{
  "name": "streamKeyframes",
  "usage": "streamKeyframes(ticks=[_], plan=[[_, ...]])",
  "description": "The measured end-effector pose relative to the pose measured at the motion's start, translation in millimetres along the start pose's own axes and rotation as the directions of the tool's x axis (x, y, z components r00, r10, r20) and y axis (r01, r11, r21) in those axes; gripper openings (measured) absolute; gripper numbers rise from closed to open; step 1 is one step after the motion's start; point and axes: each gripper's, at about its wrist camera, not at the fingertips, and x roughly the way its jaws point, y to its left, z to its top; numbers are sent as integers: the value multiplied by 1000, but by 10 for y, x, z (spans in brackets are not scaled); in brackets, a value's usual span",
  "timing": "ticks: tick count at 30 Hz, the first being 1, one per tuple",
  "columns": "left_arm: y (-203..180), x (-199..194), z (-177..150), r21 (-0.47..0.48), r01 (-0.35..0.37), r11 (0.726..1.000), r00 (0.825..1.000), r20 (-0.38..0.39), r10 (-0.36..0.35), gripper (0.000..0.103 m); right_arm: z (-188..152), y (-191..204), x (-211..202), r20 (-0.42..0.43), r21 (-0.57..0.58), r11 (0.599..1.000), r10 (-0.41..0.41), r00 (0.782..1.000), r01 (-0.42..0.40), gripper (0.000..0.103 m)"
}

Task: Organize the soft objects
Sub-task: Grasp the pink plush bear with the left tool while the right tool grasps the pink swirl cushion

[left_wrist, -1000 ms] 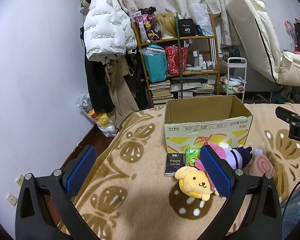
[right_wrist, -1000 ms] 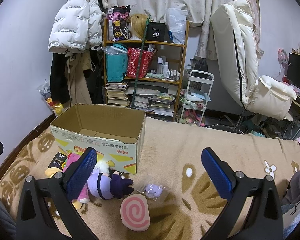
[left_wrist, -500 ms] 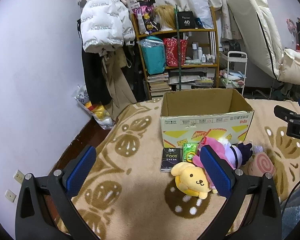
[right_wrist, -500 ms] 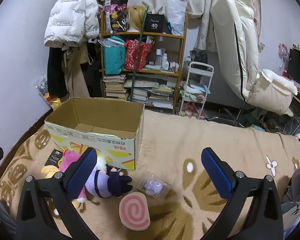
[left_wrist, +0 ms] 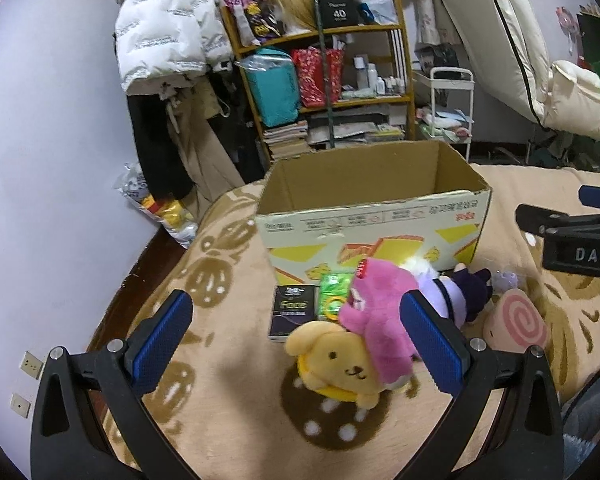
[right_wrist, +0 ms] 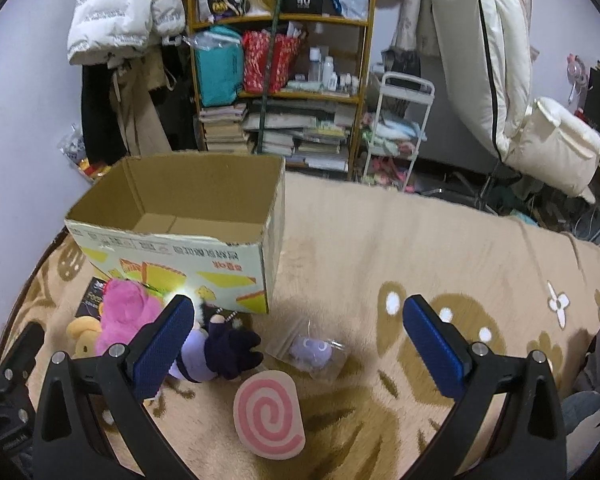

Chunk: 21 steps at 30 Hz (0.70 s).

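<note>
An open cardboard box (left_wrist: 374, 216) (right_wrist: 180, 240) stands on a beige patterned blanket. In front of it lie a yellow dog plush (left_wrist: 336, 364), a pink plush (left_wrist: 380, 312) (right_wrist: 126, 312), a purple and dark plush (left_wrist: 466, 292) (right_wrist: 220, 350), a pink swirl cushion (left_wrist: 518, 326) (right_wrist: 268, 418) and a small lilac toy in a clear bag (right_wrist: 312, 350). My left gripper (left_wrist: 298, 344) is open, low over the yellow plush. My right gripper (right_wrist: 298, 346) is open above the bagged toy and the swirl cushion.
A black packet (left_wrist: 292, 310) and a green packet (left_wrist: 332, 300) lie by the box front. Behind the bed stand a cluttered wooden shelf (right_wrist: 280, 60), hanging coats (left_wrist: 168, 52), a white cart (right_wrist: 400, 120) and a cream recliner (right_wrist: 500, 60). Blanket right of the box is bare (right_wrist: 440, 240).
Both grippers have moved forward and down toward the toys, so the box and plushes look larger and nearer. Both stay open.
</note>
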Motion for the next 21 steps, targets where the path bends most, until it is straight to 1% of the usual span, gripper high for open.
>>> streamKeyframes(ticks=[6, 9, 12, 14, 17, 18, 21], plan=[[-120, 188, -40, 11, 38, 999, 998, -58, -37, 102, -42, -56, 186, -88, 36, 999, 27, 996, -24, 103], [-114, 217, -59, -6, 68, 998, 996, -65, -68, 102, -81, -89, 267, -125, 64, 997, 47, 991, -39, 103], [-143, 263, -63, -10, 93, 996, 992, -80, -94, 102, -107, -77, 342, -160, 61, 997, 46, 986, -37, 103], [-173, 307, -72, -5, 102, 995, 991, -91, -102, 102, -141, -85, 399, -190, 66, 997, 58, 980, -46, 103], [-236, 363, -115, 23, 105, 994, 989, -104, -102, 102, -217, -97, 501, -252, 97, 993, 94, 963, -72, 103], [-266, 372, -135, 39, 105, 994, 989, -105, -101, 102, -233, -93, 533, -269, 96, 993, 98, 958, -75, 103], [-319, 401, -168, 64, 111, 992, 988, -115, -103, 102, -266, -47, 575, -291, 70, 995, 94, 952, -77, 103]])
